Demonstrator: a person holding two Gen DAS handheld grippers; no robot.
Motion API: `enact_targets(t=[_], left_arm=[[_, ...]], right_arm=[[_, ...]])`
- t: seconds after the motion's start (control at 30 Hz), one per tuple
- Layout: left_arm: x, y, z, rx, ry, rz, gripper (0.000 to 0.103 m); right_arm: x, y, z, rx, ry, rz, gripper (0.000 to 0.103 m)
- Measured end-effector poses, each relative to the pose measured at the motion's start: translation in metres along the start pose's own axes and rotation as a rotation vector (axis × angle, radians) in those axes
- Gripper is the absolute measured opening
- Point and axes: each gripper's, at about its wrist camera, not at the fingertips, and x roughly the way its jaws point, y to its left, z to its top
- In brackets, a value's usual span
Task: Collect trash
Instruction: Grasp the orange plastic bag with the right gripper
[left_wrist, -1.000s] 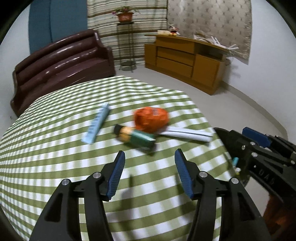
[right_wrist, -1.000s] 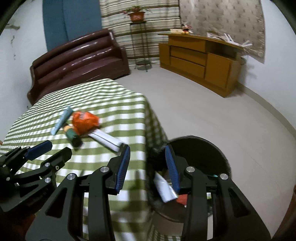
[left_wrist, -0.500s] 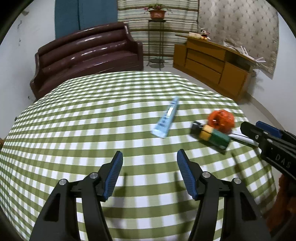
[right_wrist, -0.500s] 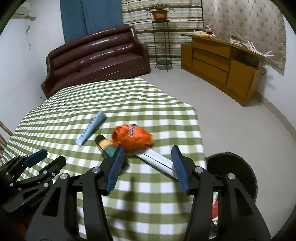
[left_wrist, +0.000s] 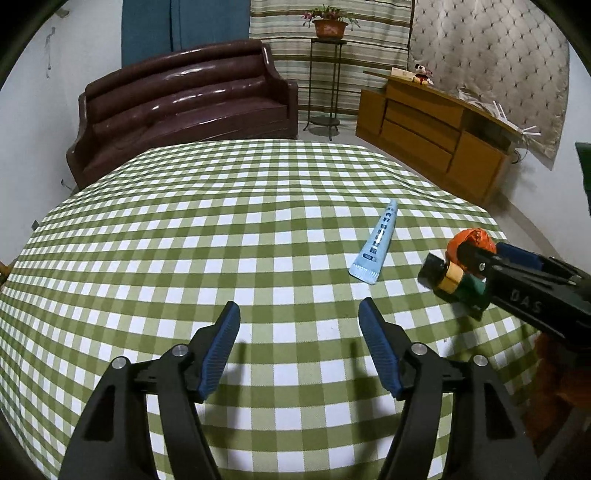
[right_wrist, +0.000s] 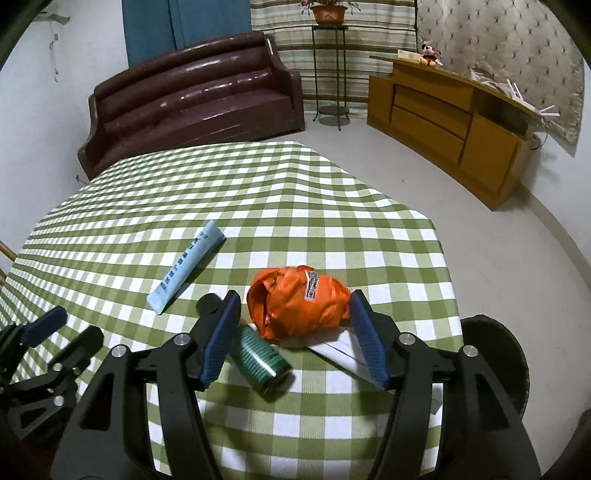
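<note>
On the green checked table (right_wrist: 314, 206) lie a crumpled orange wrapper (right_wrist: 295, 306), a green bottle (right_wrist: 258, 360) on its side, a light blue tube (right_wrist: 186, 267) and a flat white packet (right_wrist: 340, 349). My right gripper (right_wrist: 293, 338) is open, its jaws either side of the orange wrapper, just above it. My left gripper (left_wrist: 299, 352) is open and empty over bare cloth, to the left of the trash. In the left wrist view the tube (left_wrist: 376, 242), bottle (left_wrist: 448, 280) and wrapper (left_wrist: 474, 240) show at right, partly behind the right gripper.
A black trash bin (right_wrist: 495, 362) stands on the floor off the table's right edge. A brown sofa (right_wrist: 195, 96), a plant stand (right_wrist: 328, 66) and a wooden sideboard (right_wrist: 454, 122) stand beyond the table. The left gripper (right_wrist: 48, 339) shows at lower left in the right wrist view.
My right gripper swung from over the bin back to the table and closed in on the orange wrapper. My left gripper turned left, so the trash now sits at its right.
</note>
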Motion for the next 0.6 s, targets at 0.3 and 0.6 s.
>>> enact_targets(t=[0.3, 0.6], left_arm=[[0.010, -0.006, 0.011, 0.001, 0.005, -0.014, 0.067], [0.022, -0.022, 0.023, 0.030, 0.016, -0.035, 0.067]], right_arm=[[0.004, 0.005, 0.003, -0.022, -0.013, -0.015, 0.049], [-0.011, -0.001, 0.004, -0.006, -0.059, -0.016, 0.048]])
